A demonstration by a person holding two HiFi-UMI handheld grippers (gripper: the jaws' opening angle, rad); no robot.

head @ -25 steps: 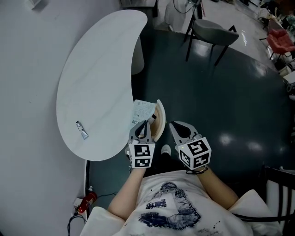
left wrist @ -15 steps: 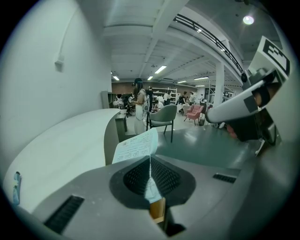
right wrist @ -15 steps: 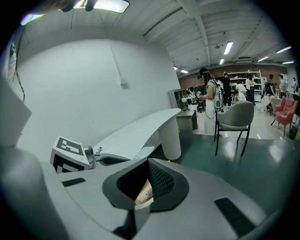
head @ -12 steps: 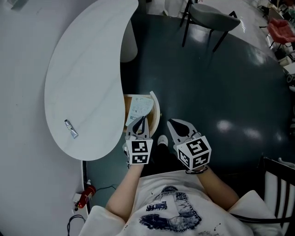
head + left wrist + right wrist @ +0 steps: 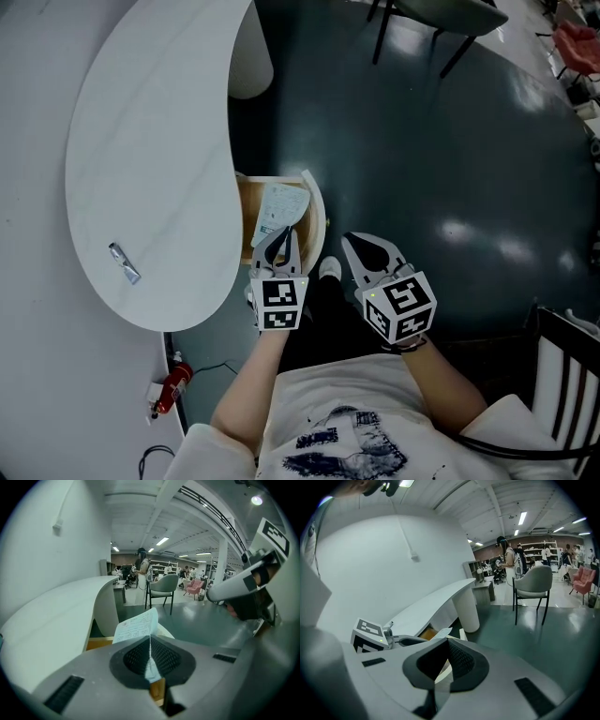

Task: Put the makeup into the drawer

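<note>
My left gripper (image 5: 279, 234) is shut on a pale printed packet (image 5: 277, 206), flat like a leaflet, which sticks up from its pads (image 5: 136, 626). The packet hangs over the open drawer (image 5: 246, 225), a wood-lined box with a white curved front, which juts out from under the white curved table (image 5: 150, 159). A small silver tube (image 5: 124, 263) lies on the tabletop at the left. Just to the right, over the dark floor, my right gripper (image 5: 356, 244) is shut with nothing in it (image 5: 443, 656). The left gripper's marker cube (image 5: 369, 633) shows in the right gripper view.
The table's white pedestal (image 5: 251, 56) stands behind the drawer. A grey chair (image 5: 441, 14) is at the far top and a black chair frame (image 5: 562, 375) at the right edge. A red object with a cable (image 5: 172, 389) lies by the wall. A white shoe (image 5: 329, 270) shows between the grippers.
Both grippers have sunk lower with the packet still in the left one. The open drawer has come out from under the packet and now shows its wood inside.
</note>
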